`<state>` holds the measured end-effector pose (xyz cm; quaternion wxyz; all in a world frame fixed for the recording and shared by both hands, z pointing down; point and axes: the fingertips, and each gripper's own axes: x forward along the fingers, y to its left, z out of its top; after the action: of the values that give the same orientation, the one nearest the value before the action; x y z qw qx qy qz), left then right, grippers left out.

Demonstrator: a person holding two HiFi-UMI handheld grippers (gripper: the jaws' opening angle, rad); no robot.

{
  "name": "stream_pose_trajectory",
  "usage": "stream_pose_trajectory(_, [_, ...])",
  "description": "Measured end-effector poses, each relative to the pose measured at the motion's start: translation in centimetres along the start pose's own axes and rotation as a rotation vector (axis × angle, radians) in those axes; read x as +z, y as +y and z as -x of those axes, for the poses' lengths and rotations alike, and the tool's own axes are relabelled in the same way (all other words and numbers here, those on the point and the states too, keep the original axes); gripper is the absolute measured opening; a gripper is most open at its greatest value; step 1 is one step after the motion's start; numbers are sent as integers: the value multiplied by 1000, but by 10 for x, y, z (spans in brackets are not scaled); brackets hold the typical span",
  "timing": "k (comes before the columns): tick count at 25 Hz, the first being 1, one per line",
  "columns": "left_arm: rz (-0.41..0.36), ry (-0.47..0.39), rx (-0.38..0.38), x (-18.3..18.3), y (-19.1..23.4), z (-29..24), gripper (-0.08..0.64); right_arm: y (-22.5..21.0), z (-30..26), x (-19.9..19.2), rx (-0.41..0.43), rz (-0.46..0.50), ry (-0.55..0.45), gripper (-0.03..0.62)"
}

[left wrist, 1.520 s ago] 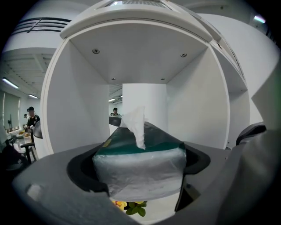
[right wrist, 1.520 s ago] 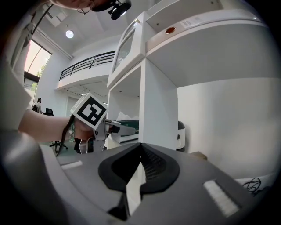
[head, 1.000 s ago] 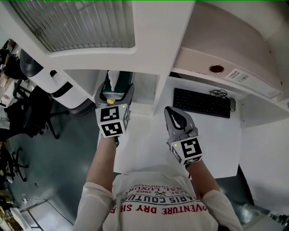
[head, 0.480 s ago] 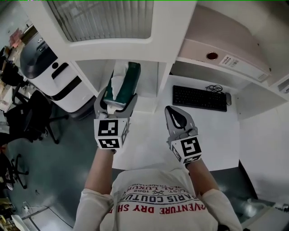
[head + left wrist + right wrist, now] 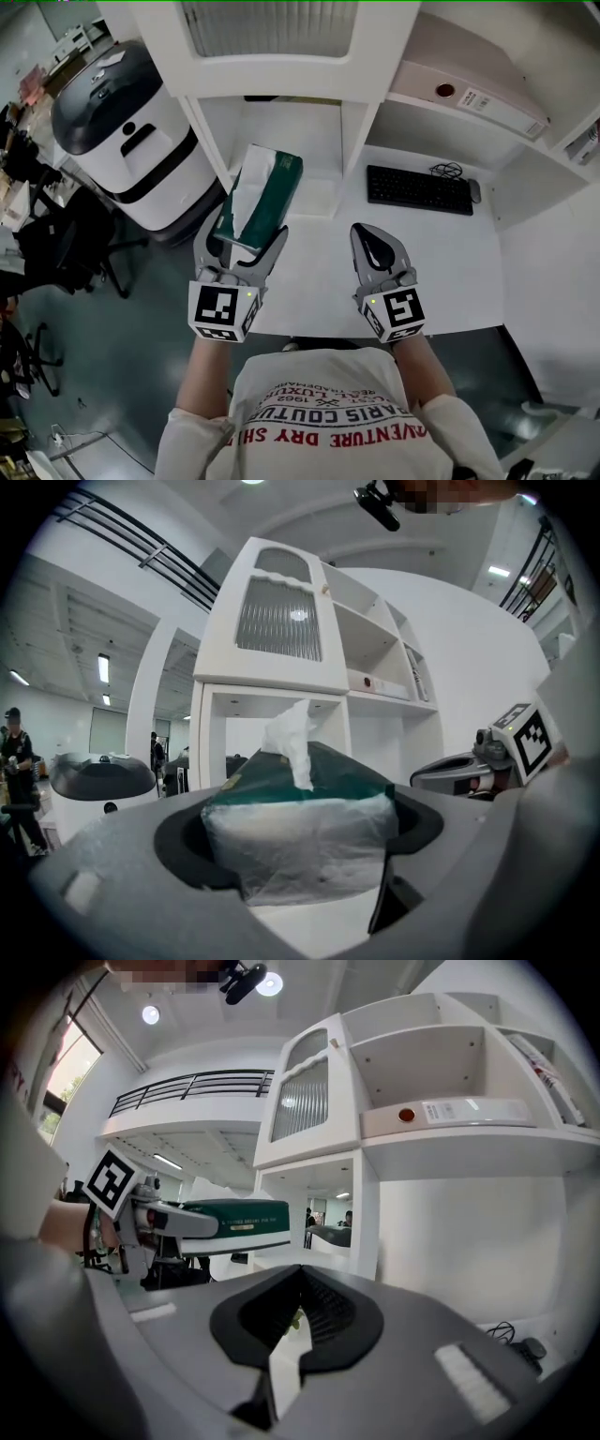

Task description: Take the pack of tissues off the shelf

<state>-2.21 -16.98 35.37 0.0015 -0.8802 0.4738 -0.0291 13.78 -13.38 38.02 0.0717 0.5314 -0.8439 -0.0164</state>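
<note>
The pack of tissues is dark green on top with a clear wrapper, and a white tissue sticks out of its top. My left gripper is shut on its near end and holds it in the air, in front of the white shelf unit, above the desk's left edge. In the left gripper view the pack fills the space between the jaws, both pads pressing on its wrapper. My right gripper hovers over the white desk, shut with nothing in it; its own view shows the jaws together.
A black keyboard lies at the back of the desk under the shelf. A binder lies on an upper shelf at the right. A white and black bin stands left of the shelf unit, with office chairs further left.
My left gripper has drawn back toward me with the pack, which has come out of the lower shelf compartment into the open. The right gripper has hardly moved.
</note>
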Motion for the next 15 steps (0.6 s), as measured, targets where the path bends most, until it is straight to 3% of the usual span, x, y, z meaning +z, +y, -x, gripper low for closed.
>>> stream_pose_trajectory(8, [7, -43, -76, -6, -10, 67, 437, 38, 33, 9, -12, -13, -65, 0])
stream_pose_trajectory(15, [30, -53, -48, -15, -4, 101, 437, 65, 50, 16, -10, -22, -115, 0])
